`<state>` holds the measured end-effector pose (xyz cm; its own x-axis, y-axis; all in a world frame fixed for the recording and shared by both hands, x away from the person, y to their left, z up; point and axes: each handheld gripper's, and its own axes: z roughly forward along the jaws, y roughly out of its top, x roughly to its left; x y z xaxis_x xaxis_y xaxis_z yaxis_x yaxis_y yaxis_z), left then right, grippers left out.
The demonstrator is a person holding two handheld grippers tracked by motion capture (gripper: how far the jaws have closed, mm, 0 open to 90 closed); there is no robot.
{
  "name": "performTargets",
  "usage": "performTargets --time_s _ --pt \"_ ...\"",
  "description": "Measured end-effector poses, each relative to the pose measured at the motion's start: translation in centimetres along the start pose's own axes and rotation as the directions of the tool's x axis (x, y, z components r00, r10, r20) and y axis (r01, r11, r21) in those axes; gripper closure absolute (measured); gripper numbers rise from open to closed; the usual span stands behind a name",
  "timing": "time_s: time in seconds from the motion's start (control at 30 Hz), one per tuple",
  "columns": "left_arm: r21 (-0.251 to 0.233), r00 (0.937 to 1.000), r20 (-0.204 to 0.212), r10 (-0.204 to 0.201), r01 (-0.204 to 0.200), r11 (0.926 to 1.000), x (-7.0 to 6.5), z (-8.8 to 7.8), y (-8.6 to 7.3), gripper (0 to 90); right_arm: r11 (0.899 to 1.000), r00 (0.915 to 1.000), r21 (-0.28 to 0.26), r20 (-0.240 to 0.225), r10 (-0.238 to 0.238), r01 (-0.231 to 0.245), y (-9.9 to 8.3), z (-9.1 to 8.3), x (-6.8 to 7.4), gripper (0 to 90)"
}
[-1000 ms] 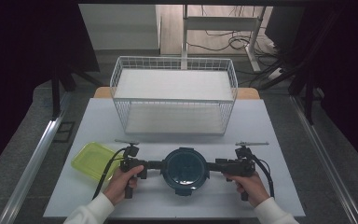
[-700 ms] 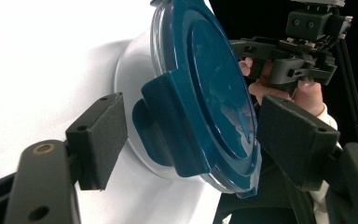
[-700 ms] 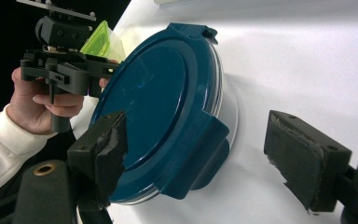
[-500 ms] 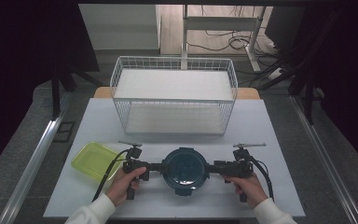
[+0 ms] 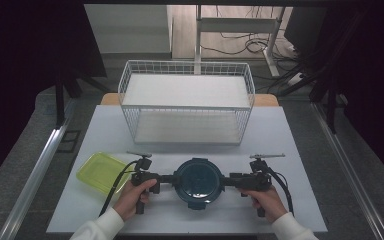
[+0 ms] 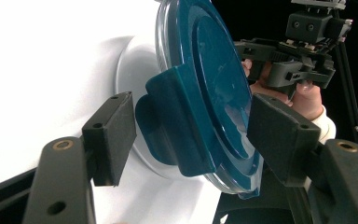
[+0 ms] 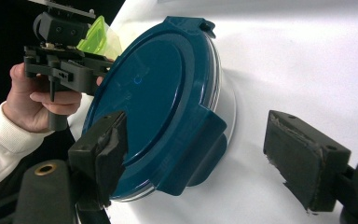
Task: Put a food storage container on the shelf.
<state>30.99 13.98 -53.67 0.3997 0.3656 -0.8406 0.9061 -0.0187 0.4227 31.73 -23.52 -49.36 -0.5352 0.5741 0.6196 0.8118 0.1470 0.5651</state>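
At the left of the white worktop (image 5: 285, 165) lies a yellow-green lid (image 5: 101, 172), well apart from the work. Just right of it the left gripper (image 5: 169, 178) reaches level toward a round container with a dark teal snap-on lid (image 5: 198, 180), which sits near the front edge, midway between the 2 hands. In the left gripper view its jaws stand spread on either side of the teal latch tab (image 6: 179, 126) at that side; they have just been closing, yet neither pad presses the tab. At the right, the right gripper (image 5: 230, 180) mirrors it, and in the right gripper view its jaws are spread wide around the opposite latch tab (image 7: 200, 149), 1 pad at the lid's edge, the other well clear. Beyond stands a white wire basket (image 5: 187, 102). The step in hand looks like working the latches on both sides. Next, each pair of jaws probably needs to pinch its tab squarely before any pull or press.
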Motion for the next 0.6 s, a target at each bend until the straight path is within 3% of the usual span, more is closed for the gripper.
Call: performTargets --time_s 0.6 --pt "0.005 0.9999 0.007 -0.011 0.011 0.9999 0.24 0.24 -0.21 36.6 1.000 1.0000 0.013 0.001 0.002 -0.002 -0.15 0.15 -0.02 23.6"
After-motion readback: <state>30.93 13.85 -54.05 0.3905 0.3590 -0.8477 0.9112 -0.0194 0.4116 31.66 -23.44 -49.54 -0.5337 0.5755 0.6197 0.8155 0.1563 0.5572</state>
